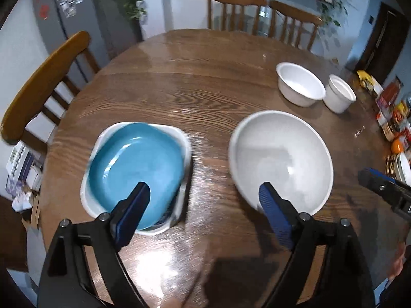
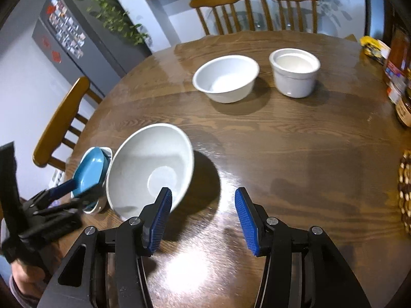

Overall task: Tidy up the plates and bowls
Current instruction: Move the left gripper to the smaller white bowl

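Observation:
A blue plate (image 1: 136, 164) lies on a white square dish (image 1: 177, 133) at the table's near left; it also shows in the right wrist view (image 2: 90, 170). A large white bowl (image 1: 280, 159) sits right of it, also in the right wrist view (image 2: 151, 164). A smaller white bowl (image 1: 299, 83) and a white ramekin (image 1: 339, 92) stand farther back. My left gripper (image 1: 204, 192) is open and empty above the gap between the plate and the large bowl. My right gripper (image 2: 203, 196) is open and empty over bare table, right of the large bowl.
The round wooden table (image 1: 195, 77) has chairs at the left (image 1: 43, 82) and at the back (image 1: 236, 10). Jars, packets and an orange (image 1: 397, 145) crowd the right edge. A woven mat (image 2: 405, 187) lies at the right edge.

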The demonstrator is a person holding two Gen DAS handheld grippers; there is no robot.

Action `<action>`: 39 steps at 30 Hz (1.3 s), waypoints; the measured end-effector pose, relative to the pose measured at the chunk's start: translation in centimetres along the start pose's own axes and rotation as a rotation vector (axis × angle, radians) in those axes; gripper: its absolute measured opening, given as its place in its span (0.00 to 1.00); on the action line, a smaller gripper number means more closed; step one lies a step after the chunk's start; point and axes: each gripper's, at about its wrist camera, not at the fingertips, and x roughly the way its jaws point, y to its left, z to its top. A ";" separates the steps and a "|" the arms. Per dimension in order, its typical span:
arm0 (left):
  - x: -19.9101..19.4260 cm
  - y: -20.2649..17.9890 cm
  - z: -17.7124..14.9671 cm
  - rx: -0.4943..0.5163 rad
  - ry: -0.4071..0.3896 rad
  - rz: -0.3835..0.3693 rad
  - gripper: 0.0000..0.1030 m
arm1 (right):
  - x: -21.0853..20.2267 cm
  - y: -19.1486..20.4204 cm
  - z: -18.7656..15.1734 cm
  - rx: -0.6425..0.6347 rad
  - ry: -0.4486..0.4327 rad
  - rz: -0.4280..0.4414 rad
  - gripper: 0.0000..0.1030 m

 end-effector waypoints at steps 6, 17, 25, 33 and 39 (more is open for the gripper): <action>-1.8 0.7 -0.8 -0.038 -0.012 0.001 0.84 | -1.7 -2.2 -0.6 0.051 -0.031 -0.010 0.50; -4.8 -3.6 -0.2 0.070 -0.076 -0.033 0.84 | -5.1 -4.3 -0.6 0.072 -0.099 -0.011 0.51; -7.3 -7.4 1.2 0.156 -0.153 -0.061 0.84 | -9.0 -6.0 0.2 0.074 -0.178 -0.017 0.51; -9.1 -10.5 2.4 0.249 -0.209 -0.097 0.85 | -12.1 -6.6 1.4 0.065 -0.250 -0.029 0.51; -10.6 -12.0 3.7 0.281 -0.243 -0.131 0.85 | -13.5 -6.6 2.2 0.043 -0.275 -0.036 0.51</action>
